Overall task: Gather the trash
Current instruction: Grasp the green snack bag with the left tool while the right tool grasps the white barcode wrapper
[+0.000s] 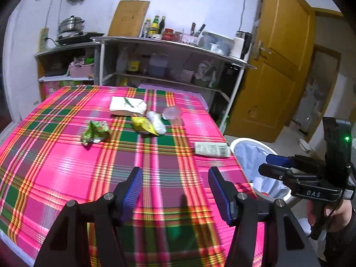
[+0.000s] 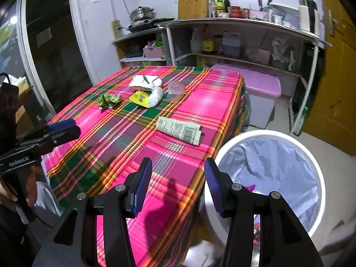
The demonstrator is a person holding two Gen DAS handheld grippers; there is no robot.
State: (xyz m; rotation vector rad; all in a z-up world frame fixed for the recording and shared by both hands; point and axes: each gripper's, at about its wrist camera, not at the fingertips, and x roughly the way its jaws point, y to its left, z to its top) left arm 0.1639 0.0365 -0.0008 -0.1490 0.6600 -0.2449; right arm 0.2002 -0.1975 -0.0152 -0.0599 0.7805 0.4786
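Left wrist view: left gripper (image 1: 175, 191) hangs over the near part of the table (image 1: 55, 166), which wears a pink plaid cloth. Jaws spread apart, nothing between the pads. Trash toward the far edge: white napkin pack (image 1: 126, 106) nearest that edge, yellow wrapper (image 1: 142, 125) just in front of it, a white wad (image 1: 155, 122) touching the wrapper's right side, a clear plastic cup (image 1: 171, 113) just right of that, looks tipped over but blurred, hard to say. Green crumpled wrapper (image 1: 95, 132) sits apart to the left. Flat printed packet (image 1: 211, 149) lies at the right edge, near the bin (image 1: 251, 155) that stands on the floor beside that edge. Right gripper (image 1: 270, 164) shows at the right, over the bin, held by a hand (image 1: 329, 215).

Right wrist view: right gripper (image 2: 178, 184) is above the table's near right corner, partly over the bin (image 2: 311, 155) rim. Jaws released, pads empty. Bin has a pale liner; a few bits of colour at its bottom. Printed packet (image 2: 179, 130) lies by the right edge, closest item to this gripper. Green wrapper (image 2: 110, 100), yellow wrapper (image 2: 140, 98), white wad (image 2: 155, 96), cup (image 2: 175, 86) and napkin pack (image 2: 144, 81) cluster near the far edge. Left gripper (image 2: 63, 129) enters from the left over the table.
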